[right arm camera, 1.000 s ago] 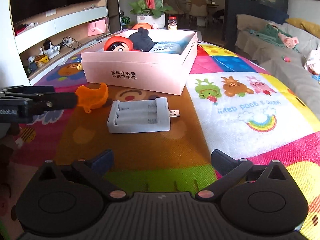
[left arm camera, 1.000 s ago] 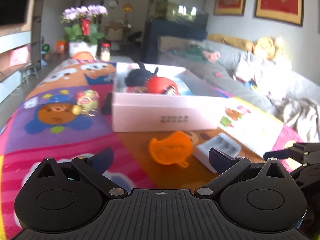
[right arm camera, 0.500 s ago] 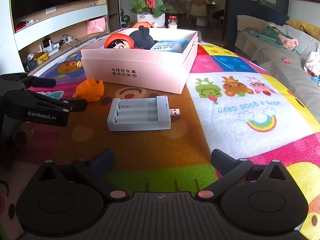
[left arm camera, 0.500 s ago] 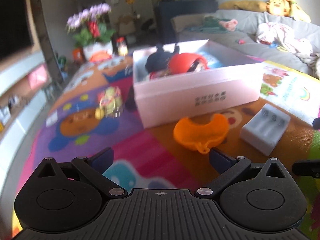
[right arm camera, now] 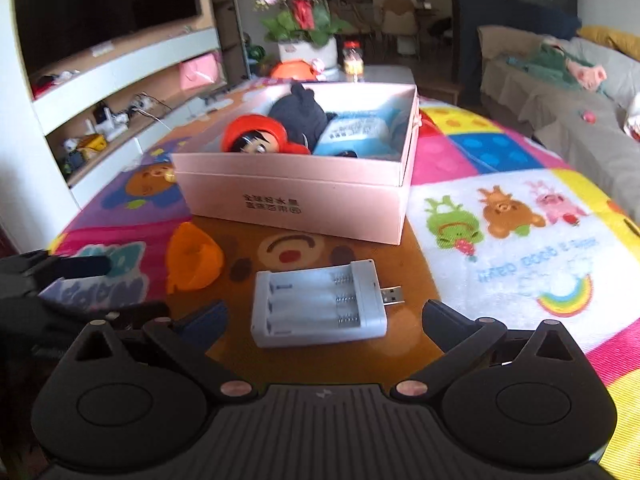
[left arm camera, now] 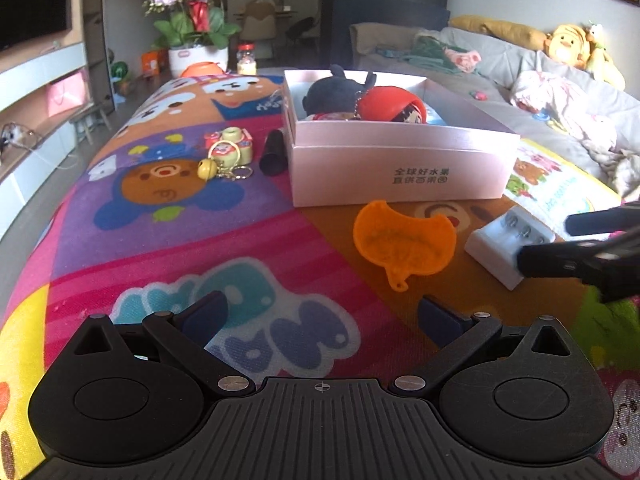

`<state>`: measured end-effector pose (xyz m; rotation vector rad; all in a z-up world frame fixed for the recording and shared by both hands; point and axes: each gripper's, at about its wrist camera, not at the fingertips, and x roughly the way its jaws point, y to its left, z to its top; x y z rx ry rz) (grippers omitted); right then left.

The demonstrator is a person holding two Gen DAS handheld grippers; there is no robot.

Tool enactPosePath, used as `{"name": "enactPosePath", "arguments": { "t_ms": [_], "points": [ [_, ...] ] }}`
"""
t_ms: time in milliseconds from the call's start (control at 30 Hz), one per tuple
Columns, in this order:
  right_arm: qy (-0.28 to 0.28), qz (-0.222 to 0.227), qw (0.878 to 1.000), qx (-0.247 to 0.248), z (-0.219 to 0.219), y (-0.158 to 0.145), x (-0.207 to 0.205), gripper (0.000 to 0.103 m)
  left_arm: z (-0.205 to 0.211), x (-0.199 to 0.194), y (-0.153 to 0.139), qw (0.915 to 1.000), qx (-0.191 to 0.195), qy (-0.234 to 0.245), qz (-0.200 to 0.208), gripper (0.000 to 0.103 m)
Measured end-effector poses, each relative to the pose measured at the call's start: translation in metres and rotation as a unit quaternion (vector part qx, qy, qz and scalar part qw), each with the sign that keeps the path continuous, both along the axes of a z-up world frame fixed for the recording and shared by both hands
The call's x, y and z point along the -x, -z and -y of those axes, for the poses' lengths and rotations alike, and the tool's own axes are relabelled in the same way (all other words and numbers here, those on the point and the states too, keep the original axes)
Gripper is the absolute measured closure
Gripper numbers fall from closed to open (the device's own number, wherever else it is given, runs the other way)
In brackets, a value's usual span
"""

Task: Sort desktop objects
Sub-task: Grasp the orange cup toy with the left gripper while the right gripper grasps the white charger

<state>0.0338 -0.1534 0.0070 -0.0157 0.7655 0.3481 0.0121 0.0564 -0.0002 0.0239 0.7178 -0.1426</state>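
A pink open box (left arm camera: 400,168) (right arm camera: 296,196) stands on the colourful mat and holds a red-hooded doll (right arm camera: 256,140), a dark plush (right arm camera: 298,114) and a blue packet (right arm camera: 356,132). In front of the box lie an orange plastic piece (left arm camera: 404,236) (right arm camera: 192,258) and a white battery charger (right arm camera: 320,304) (left arm camera: 508,240). My right gripper (right arm camera: 324,318) is open, low, with the charger just ahead between its fingers. My left gripper (left arm camera: 320,316) is open over the mat, the orange piece ahead to its right. A keychain cluster (left arm camera: 226,156) and a black cylinder (left arm camera: 274,152) lie left of the box.
A potted orchid (left arm camera: 196,28) and a small jar (left arm camera: 246,62) stand at the mat's far end. A TV shelf (right arm camera: 112,92) runs along the left, a sofa with clothes and plush toys (left arm camera: 560,76) along the right. The right gripper's fingers (left arm camera: 580,256) cross the left wrist view.
My right gripper has moved forward and down until the charger lies between its fingers. My left gripper has swung and drawn back, and the right gripper's fingers now show at its right edge.
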Motion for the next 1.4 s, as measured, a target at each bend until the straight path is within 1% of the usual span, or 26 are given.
{"name": "enactPosePath", "arguments": {
  "t_ms": [100,167,267,333,433,500,533,567,733,767,833,867,1000,1100,1200,1233,1267,1300,1333,1367,1400],
  "points": [
    [-0.001,-0.001,1.000,0.012,-0.010,0.005,-0.009,0.000,0.000,0.000,0.000,1.0000,0.000,0.000,0.000,0.000],
    [-0.003,0.002,1.000,0.029,-0.016,0.009,-0.014,0.000,0.000,0.001,0.000,1.0000,0.003,0.000,0.001,0.000],
    [-0.010,-0.012,0.999,0.041,-0.020,0.015,-0.022,0.000,-0.002,0.001,0.000,0.9999,0.010,-0.001,0.003,0.000],
    [-0.016,-0.004,0.999,0.048,-0.022,0.016,-0.022,0.000,-0.003,0.000,0.000,0.9999,0.015,-0.001,0.003,0.000],
    [-0.023,0.002,0.999,0.041,-0.020,0.017,-0.020,0.000,-0.003,0.000,0.000,0.9999,0.015,0.000,0.003,0.000],
    [-0.029,0.007,0.999,0.042,-0.020,0.018,-0.017,0.002,-0.003,0.000,0.000,0.9999,0.015,0.000,0.002,0.000],
    [-0.032,0.013,0.998,0.045,-0.020,0.017,-0.015,0.008,-0.003,-0.001,0.000,0.9999,0.015,0.000,0.002,0.000],
    [-0.038,0.018,0.998,0.047,-0.020,0.016,-0.013,0.012,-0.003,-0.001,0.000,0.9999,0.015,0.000,0.002,0.000],
    [-0.049,0.017,0.997,0.050,-0.016,0.012,0.006,0.012,-0.001,-0.001,0.000,1.0000,0.008,0.001,-0.001,0.000],
    [-0.048,0.017,0.997,0.054,-0.013,0.012,0.012,0.012,0.000,-0.002,0.001,1.0000,0.005,0.000,-0.003,0.000],
    [-0.040,0.016,0.998,0.054,-0.006,0.013,0.025,0.012,0.007,-0.003,0.001,0.9998,-0.017,0.001,-0.007,0.000],
    [-0.036,0.018,0.998,0.055,-0.003,0.013,0.033,0.012,0.008,-0.003,0.001,0.9998,-0.020,0.000,-0.008,0.000],
    [-0.025,0.028,0.998,0.056,0.006,0.015,0.059,0.012,0.006,-0.004,0.001,0.9998,-0.017,0.002,-0.010,0.000],
    [-0.019,0.027,0.998,0.049,0.010,0.015,0.062,0.012,0.003,-0.003,-0.001,0.9999,-0.007,0.010,-0.008,0.000],
    [-0.017,0.024,0.999,0.046,0.010,0.016,0.060,0.009,0.000,-0.002,-0.007,0.9989,0.030,0.036,-0.002,0.000],
    [-0.018,0.024,0.998,0.047,0.009,0.016,0.060,0.009,0.002,-0.002,-0.010,0.9984,0.035,0.044,0.005,0.000],
    [-0.019,0.024,0.998,0.048,0.009,0.016,0.060,0.008,0.006,-0.002,-0.013,0.9981,0.032,0.050,0.014,0.000],
    [-0.019,0.023,0.998,0.048,0.009,0.017,0.060,0.007,0.010,-0.004,-0.015,0.9978,0.025,0.057,0.024,0.001],
    [-0.017,0.021,0.998,0.048,0.009,0.017,0.059,0.005,0.015,-0.006,-0.016,0.9974,0.018,0.063,0.030,0.005],
    [-0.015,0.020,0.999,0.048,0.009,0.017,0.059,0.003,0.020,-0.010,-0.017,0.9971,0.013,0.068,0.032,0.016],
    [-0.013,0.019,0.999,0.048,0.010,0.017,0.059,0.002,0.025,-0.015,-0.017,0.9969,0.009,0.073,0.029,0.020]
  ]
}}
